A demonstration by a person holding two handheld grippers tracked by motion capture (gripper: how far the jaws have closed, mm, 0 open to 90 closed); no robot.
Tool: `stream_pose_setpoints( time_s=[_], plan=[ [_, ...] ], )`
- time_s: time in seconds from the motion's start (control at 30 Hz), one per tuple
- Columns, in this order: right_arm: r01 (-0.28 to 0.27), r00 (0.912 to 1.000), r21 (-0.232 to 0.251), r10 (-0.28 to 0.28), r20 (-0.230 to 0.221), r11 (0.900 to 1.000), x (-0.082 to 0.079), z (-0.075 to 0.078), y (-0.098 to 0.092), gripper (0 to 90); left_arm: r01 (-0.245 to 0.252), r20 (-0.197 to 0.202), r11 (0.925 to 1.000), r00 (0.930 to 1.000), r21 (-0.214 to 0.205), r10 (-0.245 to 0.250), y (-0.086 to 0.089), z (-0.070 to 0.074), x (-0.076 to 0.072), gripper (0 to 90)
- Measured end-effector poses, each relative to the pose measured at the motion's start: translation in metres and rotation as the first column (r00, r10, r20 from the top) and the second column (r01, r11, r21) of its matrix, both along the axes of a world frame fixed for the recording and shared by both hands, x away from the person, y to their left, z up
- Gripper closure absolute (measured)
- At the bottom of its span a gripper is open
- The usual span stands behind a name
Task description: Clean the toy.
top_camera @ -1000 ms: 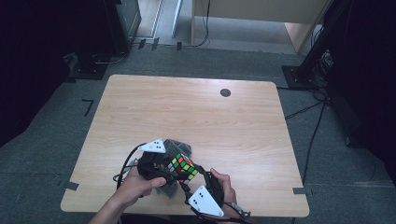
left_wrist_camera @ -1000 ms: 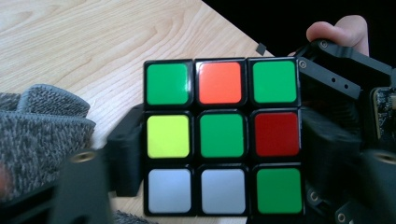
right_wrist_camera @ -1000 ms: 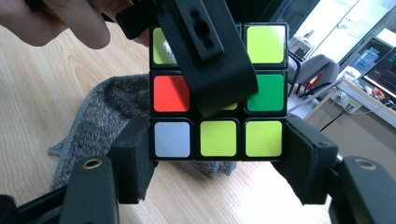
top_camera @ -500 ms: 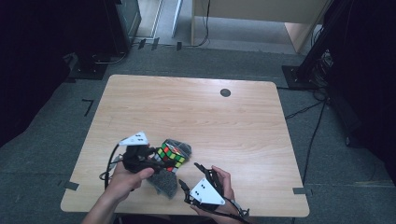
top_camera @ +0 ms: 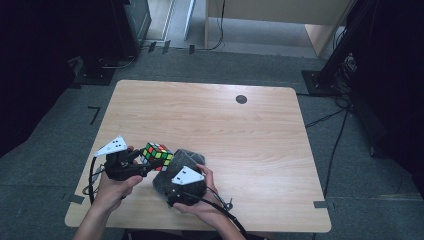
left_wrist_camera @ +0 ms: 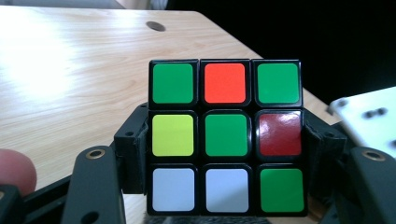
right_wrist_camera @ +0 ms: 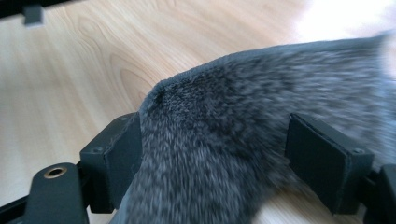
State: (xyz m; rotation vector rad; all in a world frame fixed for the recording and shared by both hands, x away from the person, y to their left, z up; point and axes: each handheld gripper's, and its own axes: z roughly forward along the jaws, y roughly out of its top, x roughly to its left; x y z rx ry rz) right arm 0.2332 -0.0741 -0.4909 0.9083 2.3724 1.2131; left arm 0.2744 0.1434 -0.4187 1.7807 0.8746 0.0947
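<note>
Both grippers have shifted left over the bench (top_camera: 260, 130): the left gripper (top_camera: 142, 159), clamped on the Rubik's cube (top_camera: 156, 156), has carried it clear of the grey fleece pouch (top_camera: 176, 165), while the right gripper (right_wrist_camera: 215, 158), jaws just widening, straddles that pouch, so extraction appears complete.

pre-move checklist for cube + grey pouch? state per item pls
1. Puzzle cube gripped by left gripper, jaws on both sides: ok.
2. Cube clear of grey fuzzy pouch: cannot tell; in the high view they look adjacent.
3. Right gripper holding pouch: not ok. Its jaws have just been opening; fabric lies between them, right pad apart from it.
4. Pouch resting on table: ok.
5. Free table beyond the cube: ok; only a small dark round spot near the far edge.
6. Pouch opening location: cannot tell.
</note>
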Motion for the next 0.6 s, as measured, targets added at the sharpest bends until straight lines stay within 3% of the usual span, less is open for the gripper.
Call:
stream_pose_setpoints(
  time_s=[0.2,0.4,0.5,0.6],
  plan=[
    [0.006,0.9982,-0.082,-0.010,-0.058,0.9967,0.011,-0.023,0.010,18.5,-0.005,-0.006,1.0000,1.0000,-0.004,0.005,0.004,-0.001,0.001,34.4],
    [-0.031,0.9980,-0.132,0.023,-0.059,0.9908,0.013,-0.025,0.002,25.5,0.004,-0.001,0.9999,1.0000,0.011,-0.004,0.001,-0.002,0.000,34.4],
    [-0.048,0.9968,-0.119,0.040,-0.069,0.9917,0.017,-0.024,-0.011,34.9,-0.002,0.017,0.9996,0.9999,0.028,0.001,-0.004,-0.001,-0.002,34.4],
    [-0.012,0.9984,-0.116,0.005,-0.057,0.9932,0.019,-0.024,-0.026,52.9,-0.004,0.019,0.9994,0.9998,0.035,0.003,-0.009,-0.001,-0.003,34.4]
  ],
)
